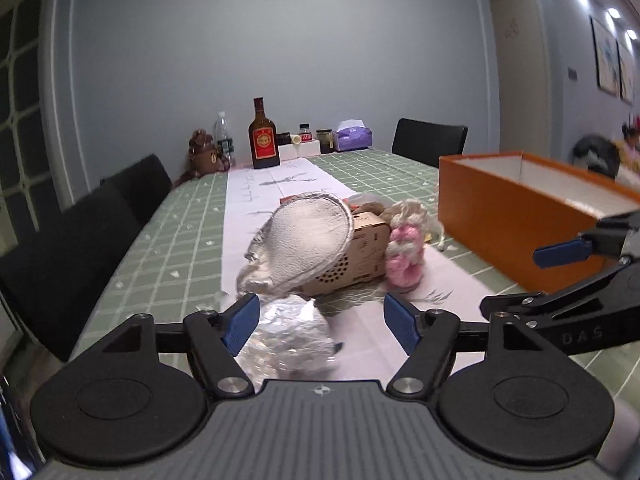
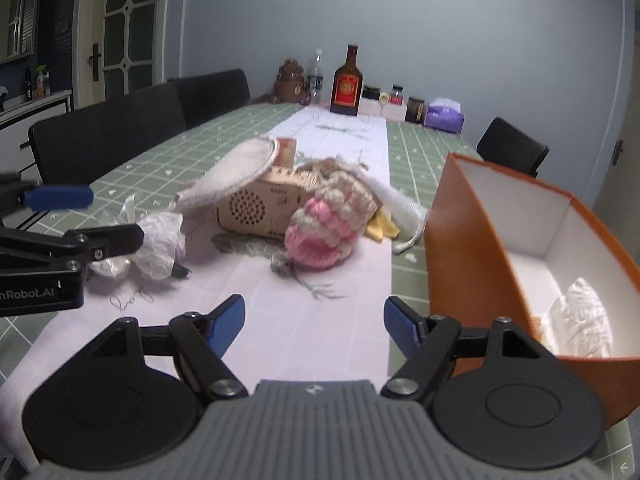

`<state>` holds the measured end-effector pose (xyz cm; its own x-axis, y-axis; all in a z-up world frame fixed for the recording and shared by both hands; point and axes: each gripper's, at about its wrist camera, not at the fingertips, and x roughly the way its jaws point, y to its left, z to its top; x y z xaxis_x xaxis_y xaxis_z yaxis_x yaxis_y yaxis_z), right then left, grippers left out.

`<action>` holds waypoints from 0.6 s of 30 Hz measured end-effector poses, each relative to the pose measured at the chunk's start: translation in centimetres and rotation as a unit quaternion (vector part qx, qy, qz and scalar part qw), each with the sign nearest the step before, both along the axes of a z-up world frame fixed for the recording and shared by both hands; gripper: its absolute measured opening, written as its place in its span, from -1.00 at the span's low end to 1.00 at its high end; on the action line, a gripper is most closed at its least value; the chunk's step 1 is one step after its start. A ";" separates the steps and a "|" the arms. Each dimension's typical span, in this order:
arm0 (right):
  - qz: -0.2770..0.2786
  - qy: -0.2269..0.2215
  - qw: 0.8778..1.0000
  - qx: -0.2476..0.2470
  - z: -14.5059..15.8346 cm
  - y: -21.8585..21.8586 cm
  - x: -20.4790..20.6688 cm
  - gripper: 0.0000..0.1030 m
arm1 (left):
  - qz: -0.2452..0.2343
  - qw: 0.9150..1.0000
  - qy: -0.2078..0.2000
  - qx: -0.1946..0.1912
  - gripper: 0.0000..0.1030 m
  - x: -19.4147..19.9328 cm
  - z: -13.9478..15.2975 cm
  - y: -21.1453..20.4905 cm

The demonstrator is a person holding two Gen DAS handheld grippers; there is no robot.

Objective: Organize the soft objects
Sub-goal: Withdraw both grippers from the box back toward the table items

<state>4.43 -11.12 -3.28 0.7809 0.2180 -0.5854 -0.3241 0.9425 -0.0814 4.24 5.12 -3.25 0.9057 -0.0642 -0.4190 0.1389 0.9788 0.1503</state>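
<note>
Left gripper [image 1: 320, 322] wide, crumpled plastic wrap [image 1: 290, 334] between jaws, untouched. Right gripper [image 2: 314, 326] wide, empty, over worktop [image 2: 132, 168]. Pink-white knit [image 2: 324, 230] beside orange box [image 2: 460, 248], white soft item [image 2: 580, 320] inside.

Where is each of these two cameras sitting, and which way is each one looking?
Left wrist view: sits on the left gripper, looking along the table; a crumpled plastic bag lies between its open fingers, and the right gripper shows at the right edge.
Right wrist view: sits on the right gripper, facing bare table runner, its fingers open; the left gripper enters from the left.
Shared: pink-and-white knitted toy, wooden radio box, orange box.
</note>
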 end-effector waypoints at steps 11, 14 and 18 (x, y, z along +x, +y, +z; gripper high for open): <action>0.016 0.032 0.999 0.005 -1.6 2.0 2.8 0.48 | -0.018 0.992 0.070 0.102 0.71 4.0 -2.8 0.7; 0.016 0.041 0.999 0.005 -2.0 2.3 3.7 0.48 | -0.017 0.991 0.088 0.097 0.71 4.6 -3.5 1.4; 0.016 0.056 0.998 0.009 -2.7 2.6 4.7 0.48 | -0.022 0.989 0.103 0.106 0.72 5.3 -4.0 1.8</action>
<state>9.15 -8.55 -5.97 0.7030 0.2525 -0.6649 -0.3601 0.9325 -0.0266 9.53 6.88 -7.29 0.7982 0.0079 -0.6023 0.2288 0.9210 0.3153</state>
